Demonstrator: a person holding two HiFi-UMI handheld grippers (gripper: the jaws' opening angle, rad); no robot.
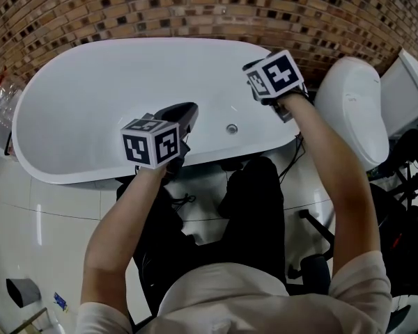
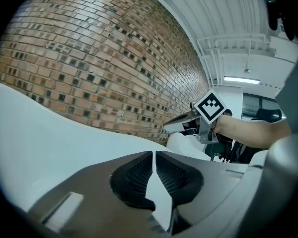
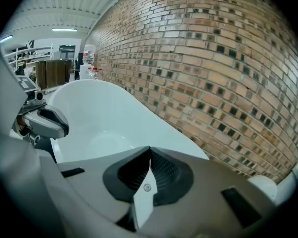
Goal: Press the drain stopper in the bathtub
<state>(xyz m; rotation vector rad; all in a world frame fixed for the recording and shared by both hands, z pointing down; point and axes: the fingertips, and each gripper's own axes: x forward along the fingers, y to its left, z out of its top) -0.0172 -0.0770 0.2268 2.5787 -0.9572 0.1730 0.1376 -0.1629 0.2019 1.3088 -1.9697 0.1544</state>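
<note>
**Head view.** White oval bathtub (image 1: pixel 111 82) set against brown brick wall (image 1: pixel 195 5). Small round chrome drain stopper (image 1: pixel 231 128) on the tub's near side, right of middle. Left gripper (image 1: pixel 184 113) over the near rim, long axis pointing far and right; stopper just to the right of its tip. Right gripper (image 1: pixel 268 78) at the tub's right end; stopper near and left of it. Stopper thus between the two, judged nearer the left gripper.

**Left gripper view.** Left gripper (image 2: pixel 154 155) with black ribbed pads brought together at the tips, nothing clamped. White tub wall (image 2: pixel 49 133) beyond, right gripper (image 2: pixel 181 122) held far right. Stopper not seen here.

**Right gripper view.** Right gripper (image 3: pixel 150 157) likewise closed tip to tip, holding nothing. Looks leftward along the tub's length (image 3: pixel 104 113), left gripper (image 3: pixel 47 122) at the left edge. Stopper not surely made out.

**Judgement.** Coming move likely a short reach right and down with the left gripper.
</note>
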